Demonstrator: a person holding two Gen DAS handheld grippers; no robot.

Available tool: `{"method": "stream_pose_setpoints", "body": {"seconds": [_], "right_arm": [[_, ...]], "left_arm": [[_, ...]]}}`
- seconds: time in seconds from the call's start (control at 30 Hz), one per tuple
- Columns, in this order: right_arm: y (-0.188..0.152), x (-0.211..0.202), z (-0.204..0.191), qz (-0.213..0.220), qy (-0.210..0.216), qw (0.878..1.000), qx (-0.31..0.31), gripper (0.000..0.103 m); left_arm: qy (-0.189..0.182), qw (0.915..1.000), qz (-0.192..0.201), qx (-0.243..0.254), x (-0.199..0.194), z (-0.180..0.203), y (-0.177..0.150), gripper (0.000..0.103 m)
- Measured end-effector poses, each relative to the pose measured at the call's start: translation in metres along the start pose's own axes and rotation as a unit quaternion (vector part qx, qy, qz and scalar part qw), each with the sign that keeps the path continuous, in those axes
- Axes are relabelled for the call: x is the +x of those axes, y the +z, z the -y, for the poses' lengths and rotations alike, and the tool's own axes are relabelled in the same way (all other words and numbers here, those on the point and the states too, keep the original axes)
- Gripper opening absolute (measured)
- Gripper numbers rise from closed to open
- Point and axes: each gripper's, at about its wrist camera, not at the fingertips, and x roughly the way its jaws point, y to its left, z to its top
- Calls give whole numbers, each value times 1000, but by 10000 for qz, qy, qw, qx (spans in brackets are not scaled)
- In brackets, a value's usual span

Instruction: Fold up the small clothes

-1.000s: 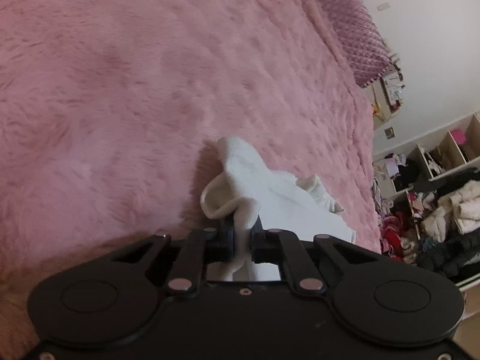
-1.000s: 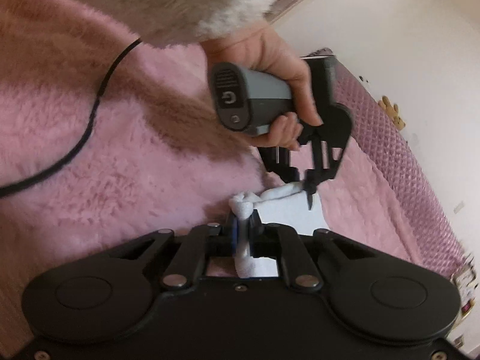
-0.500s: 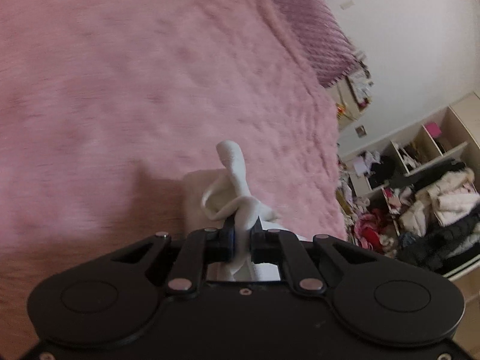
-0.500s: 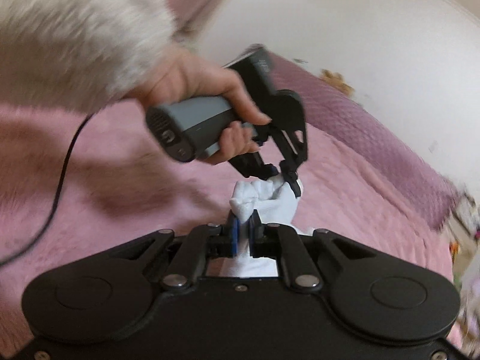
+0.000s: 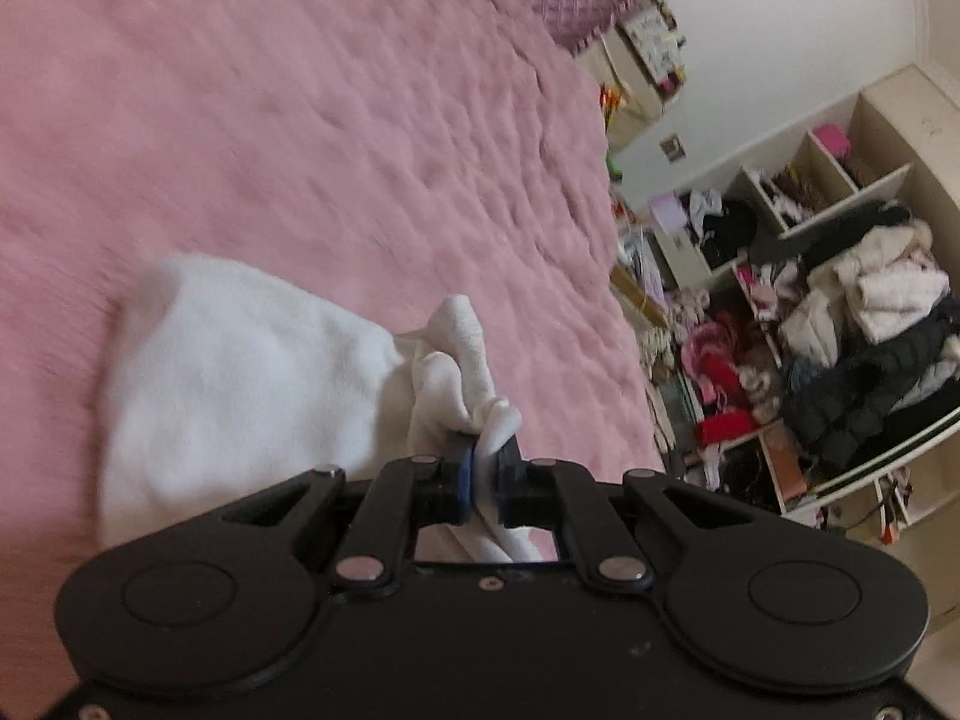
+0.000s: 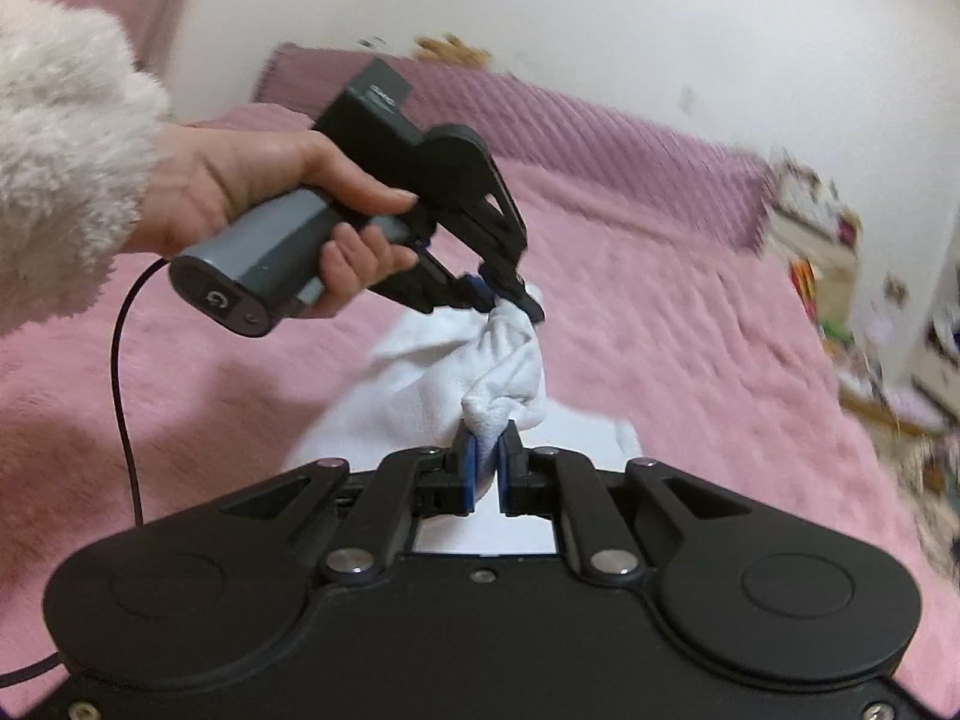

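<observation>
A small white garment lies partly on the pink fuzzy blanket. My left gripper is shut on a bunched corner of it. My right gripper is shut on another bunched corner of the white garment. In the right wrist view the left gripper is held by a hand just beyond, pinching the cloth, with the fabric stretched between the two grippers above the blanket.
A purple quilted cover runs along the bed's far side by a white wall. Open shelves stuffed with clothes stand past the bed's edge. A black cable trails from the hand-held gripper.
Both grippers have swung round with the garment still held. The cloth now spreads out wider on the blanket to the left, and the shelves have come more into view.
</observation>
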Motion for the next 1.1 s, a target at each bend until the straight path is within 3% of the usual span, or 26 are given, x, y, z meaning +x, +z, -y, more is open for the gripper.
{"method": "stream_pose_setpoints", "body": {"seconds": [0.27, 0.53, 0.73, 0.97, 1.1], "right_arm": [[-24, 15, 41, -294, -236, 9961, 801, 6], [-37, 14, 59, -330, -413, 9911, 1221, 6], [-44, 16, 75, -477, -636, 9857, 1483, 6], [-57, 27, 81, -877, -603, 9780, 1792, 6], [-61, 32, 84, -1046, -590, 9735, 1947, 6]], "left_arm": [[-113, 9994, -321, -52, 75, 17, -21, 1], [-31, 9989, -457, 119, 105, 33, -22, 1], [-202, 9980, -523, 280, 120, 52, -24, 1], [208, 9958, -795, 394, 156, 50, -38, 1], [190, 9952, -863, 417, 169, 50, -46, 1]]}}
